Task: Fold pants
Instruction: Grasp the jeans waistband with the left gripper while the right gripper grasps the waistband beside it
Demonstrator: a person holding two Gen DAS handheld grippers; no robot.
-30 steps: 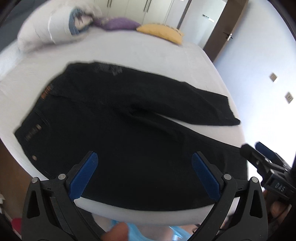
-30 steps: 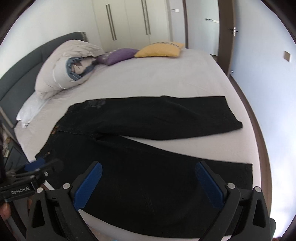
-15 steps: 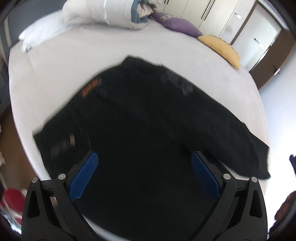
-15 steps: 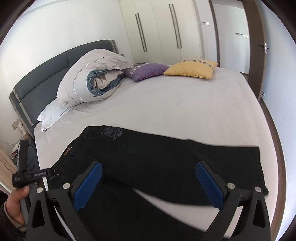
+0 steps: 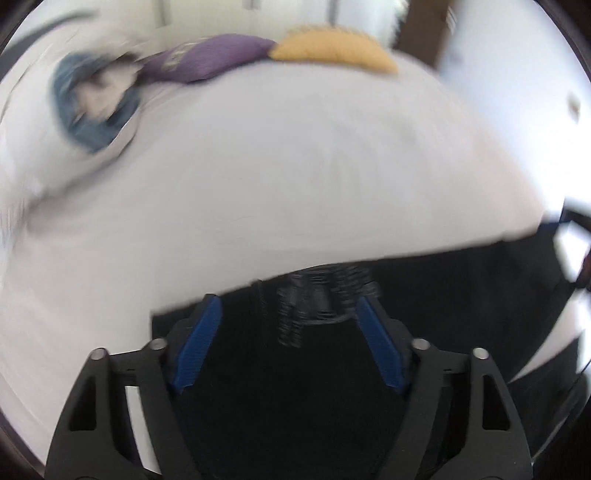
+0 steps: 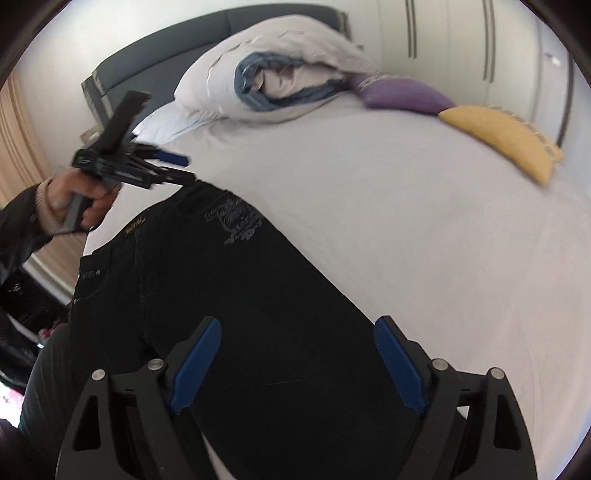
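Black pants (image 6: 236, 302) lie spread flat on the white bed (image 6: 388, 221), waistband twd the left edge of the bed in the right wrist view, leg running down under the right gripper (image 6: 297, 363). Pale stitched emblem on the fabric near the waist, plus an orange label at the waistband. Orange label and studs sit by the bed's left edge.

Right gripper: jaws wide apart, blue pads either side, nothing btw them; it hangs over the pant leg, contact w/ the fabric can't be told.

Left gripper (image 5: 288, 339): jaws also wide apart, nothing clamped. In its own view (heavily blurred) it looks down on the black fabric w/ the emblem patch btw the blue pads. In the right wrist view the left gripper (image 6: 173, 170) sits at the top corner of the waistband, tips just at the fabric edge; touching or not, can't tell. The person's left hand (image 6: 79, 199) grips its handle, dark sleeve w/ a pale cuff at the wrist.

At the head of the bed: bundled white duvet (image 6: 280, 74) w/ a blue lining showing, a purple cushion (image 6: 402, 94) beside it, and a yellow cushion (image 6: 502, 140) touching the purple one. Grey headboard (image 6: 155, 70) behind, white wardrobe doors (image 6: 450, 33) at the far wall.
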